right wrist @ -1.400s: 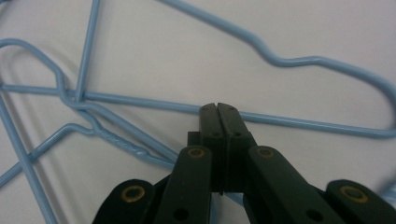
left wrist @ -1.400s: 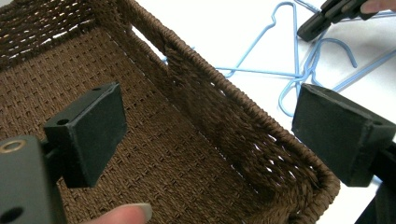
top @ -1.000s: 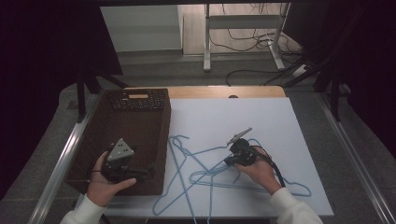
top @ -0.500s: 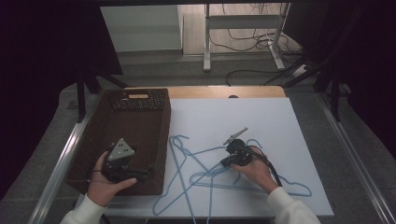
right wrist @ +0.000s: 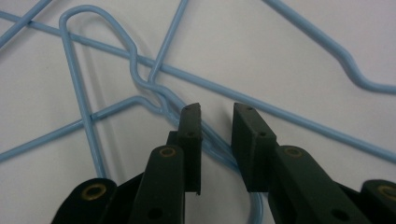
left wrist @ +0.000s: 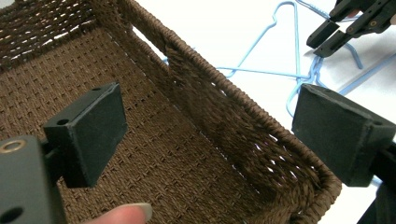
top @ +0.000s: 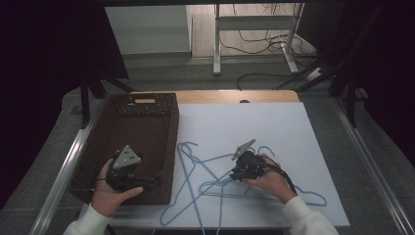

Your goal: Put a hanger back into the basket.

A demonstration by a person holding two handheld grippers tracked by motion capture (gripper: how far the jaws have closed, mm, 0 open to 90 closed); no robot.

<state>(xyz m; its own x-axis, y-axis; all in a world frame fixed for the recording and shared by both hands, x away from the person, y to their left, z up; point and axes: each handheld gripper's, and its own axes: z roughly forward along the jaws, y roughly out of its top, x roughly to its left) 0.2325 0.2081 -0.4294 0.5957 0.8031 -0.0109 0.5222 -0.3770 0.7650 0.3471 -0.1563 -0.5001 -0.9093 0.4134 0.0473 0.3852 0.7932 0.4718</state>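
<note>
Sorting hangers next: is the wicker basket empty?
Empty as far as visible: the wicker basket shows bare woven floor; blue hangers lie outside on the table.

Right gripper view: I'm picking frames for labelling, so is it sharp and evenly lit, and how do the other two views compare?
Right gripper view: soft even light, thin blue wire hangers crisp, the right tongs close up and slightly soft. Left gripper view: brown woven basket sharp, white table glaring. High view: surroundings very dark, white tabletop bright, fine detail small.

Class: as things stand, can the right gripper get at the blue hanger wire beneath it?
Probably yes: the right gripper is open, its jaws either side of the hanger wire, with nothing between.
</note>
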